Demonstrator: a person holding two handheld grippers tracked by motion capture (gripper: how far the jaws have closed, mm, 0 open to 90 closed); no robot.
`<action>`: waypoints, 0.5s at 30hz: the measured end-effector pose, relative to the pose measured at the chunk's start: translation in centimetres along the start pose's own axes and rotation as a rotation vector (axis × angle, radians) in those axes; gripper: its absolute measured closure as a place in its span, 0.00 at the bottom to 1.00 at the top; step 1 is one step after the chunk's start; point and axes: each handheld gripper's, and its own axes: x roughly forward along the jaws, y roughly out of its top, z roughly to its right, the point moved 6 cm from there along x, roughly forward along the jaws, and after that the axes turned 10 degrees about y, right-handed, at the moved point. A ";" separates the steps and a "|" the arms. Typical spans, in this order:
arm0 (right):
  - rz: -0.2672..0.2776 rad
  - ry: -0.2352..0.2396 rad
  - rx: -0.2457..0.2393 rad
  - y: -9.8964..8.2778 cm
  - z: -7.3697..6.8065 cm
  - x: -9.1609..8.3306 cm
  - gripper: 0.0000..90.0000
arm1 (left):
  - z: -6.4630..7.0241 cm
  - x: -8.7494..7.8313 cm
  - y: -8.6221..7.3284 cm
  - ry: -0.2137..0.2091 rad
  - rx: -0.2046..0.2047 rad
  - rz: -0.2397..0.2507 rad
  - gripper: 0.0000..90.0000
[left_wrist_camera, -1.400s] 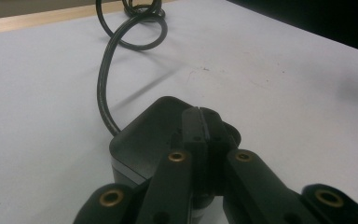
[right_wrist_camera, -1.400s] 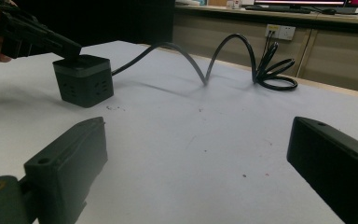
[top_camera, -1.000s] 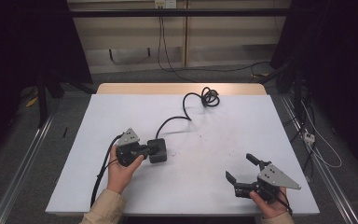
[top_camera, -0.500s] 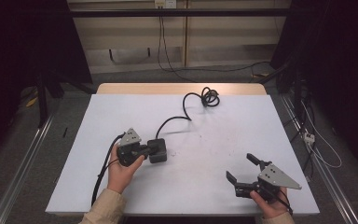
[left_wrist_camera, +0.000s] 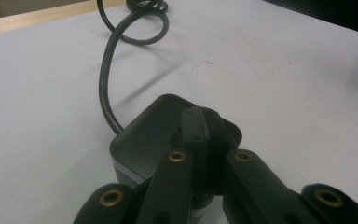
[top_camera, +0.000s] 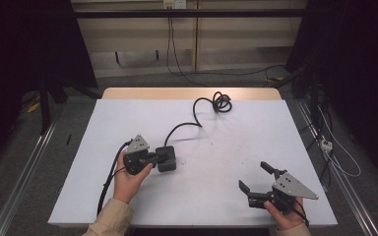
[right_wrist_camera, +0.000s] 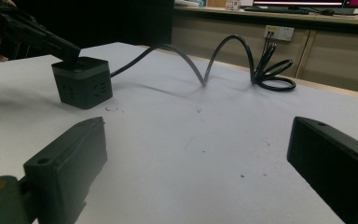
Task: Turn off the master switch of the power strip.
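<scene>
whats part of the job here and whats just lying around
In the job:
socket cube
its cord
left gripper, shut, tips on the cube's top
right gripper, open, clear of it

Lying about:
wall sockets
floor cables

dark socket cube (top_camera: 167, 158) — upright, corded

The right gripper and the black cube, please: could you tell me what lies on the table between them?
Nothing: the high view shows bare white table between the right gripper and the cube. The cube's cable runs off on its far side.

Matt black plastic socket cube (top_camera: 167, 158), rubbery cord (top_camera: 193, 125)
</scene>
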 end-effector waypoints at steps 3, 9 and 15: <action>-0.001 -0.001 0.000 0.0 0.0 0.0 0.05 | 0.0 0.0 0.0 0.005 0.004 -0.001 1.00; 0.000 -0.003 0.000 0.0 0.0 0.0 0.05 | 0.1 0.0 0.0 0.020 0.022 -0.015 1.00; 0.000 -0.002 0.000 0.0 0.0 0.0 0.05 | 0.2 0.0 -0.1 0.023 0.026 -0.009 1.00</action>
